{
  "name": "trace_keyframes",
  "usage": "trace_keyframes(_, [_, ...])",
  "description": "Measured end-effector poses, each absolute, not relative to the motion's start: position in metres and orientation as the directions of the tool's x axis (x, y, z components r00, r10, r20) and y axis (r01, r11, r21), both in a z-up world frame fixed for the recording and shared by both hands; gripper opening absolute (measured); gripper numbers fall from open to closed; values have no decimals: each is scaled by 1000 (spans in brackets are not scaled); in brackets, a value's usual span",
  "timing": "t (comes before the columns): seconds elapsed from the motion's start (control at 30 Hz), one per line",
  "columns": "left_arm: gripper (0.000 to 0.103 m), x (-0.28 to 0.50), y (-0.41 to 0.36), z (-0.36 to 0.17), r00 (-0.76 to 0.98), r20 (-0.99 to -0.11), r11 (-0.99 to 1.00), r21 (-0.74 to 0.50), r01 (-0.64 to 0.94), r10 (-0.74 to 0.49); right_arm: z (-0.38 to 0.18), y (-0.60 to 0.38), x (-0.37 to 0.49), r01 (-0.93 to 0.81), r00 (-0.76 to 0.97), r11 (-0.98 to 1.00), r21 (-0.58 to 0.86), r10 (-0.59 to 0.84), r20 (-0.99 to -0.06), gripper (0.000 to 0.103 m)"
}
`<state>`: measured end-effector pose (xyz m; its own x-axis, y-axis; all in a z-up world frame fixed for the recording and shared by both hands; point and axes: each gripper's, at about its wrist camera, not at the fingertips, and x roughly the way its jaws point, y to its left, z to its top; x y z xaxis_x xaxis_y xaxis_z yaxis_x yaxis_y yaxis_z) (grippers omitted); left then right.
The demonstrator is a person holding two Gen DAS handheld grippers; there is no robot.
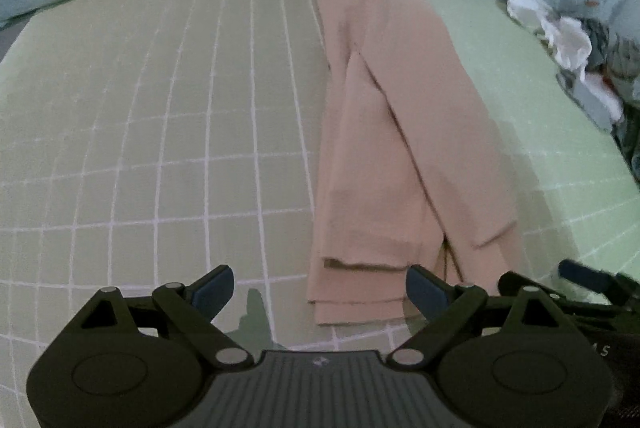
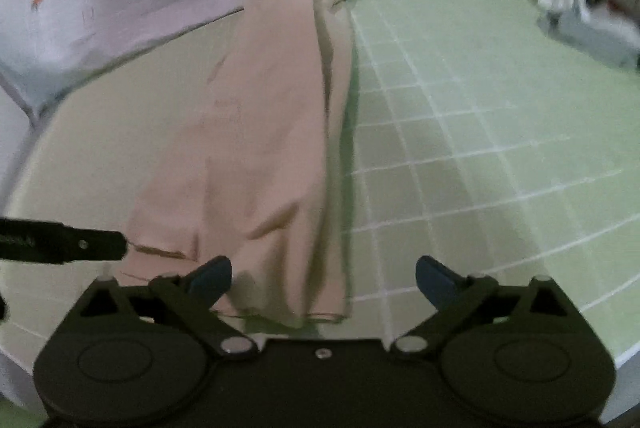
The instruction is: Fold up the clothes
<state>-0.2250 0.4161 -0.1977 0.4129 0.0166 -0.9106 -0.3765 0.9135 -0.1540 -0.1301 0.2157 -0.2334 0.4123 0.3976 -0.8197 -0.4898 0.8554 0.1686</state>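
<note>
from my seat i see the long peach-pink fabric garment [image 1: 384, 147] lying stretched out on the pale green gridded cutting mat [image 1: 160, 131] that covers the counter, running from the far edge of the mat toward me. it is already narrow and layered: in the left wrist view several stacked hems show at its near end, and one panel lies diagonally across another, so i judge it has been brought in lengthwise at least once. it is not yet a compact bundle; it runs most of the mat's depth, and its right edge in the right wrist view [image 2: 280, 131] stands a little raised, throwing a shadow, with the far end bunched.

my left gripper [image 1: 320, 288] has its jaws spread wide and holds nothing; its right finger sits just over the garment's near corner. my right gripper [image 2: 324, 280] is likewise wide apart and empty, with the near hem lying between its fingers.

what seems left, as i judge it, is shortening the strip end over end and flattening that raised edge.

a heap of white and grey clothes [image 1: 568, 43] sits at the far right corner, well apart; whether those are waiting or finished i cannot tell.
</note>
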Motion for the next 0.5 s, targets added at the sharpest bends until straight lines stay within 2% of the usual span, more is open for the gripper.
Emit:
trace_keyframes(0.1, [93,-224,414,-206,391,-921,921,-143,-362,11,-244,213,-127,-453,383,872,186,379,-842,103])
trace_keyframes(0.4, [93,-214,408,-220,361,-933,944,-124,-307,-5,-247,217,-115,-386,401,891,240,396,-826,103])
trace_keyframes(0.5, [91,-208,405,-223,356,-934,952,-120,-280,-13,-247,229,-117,-403,399,897,184,353,-846,103])
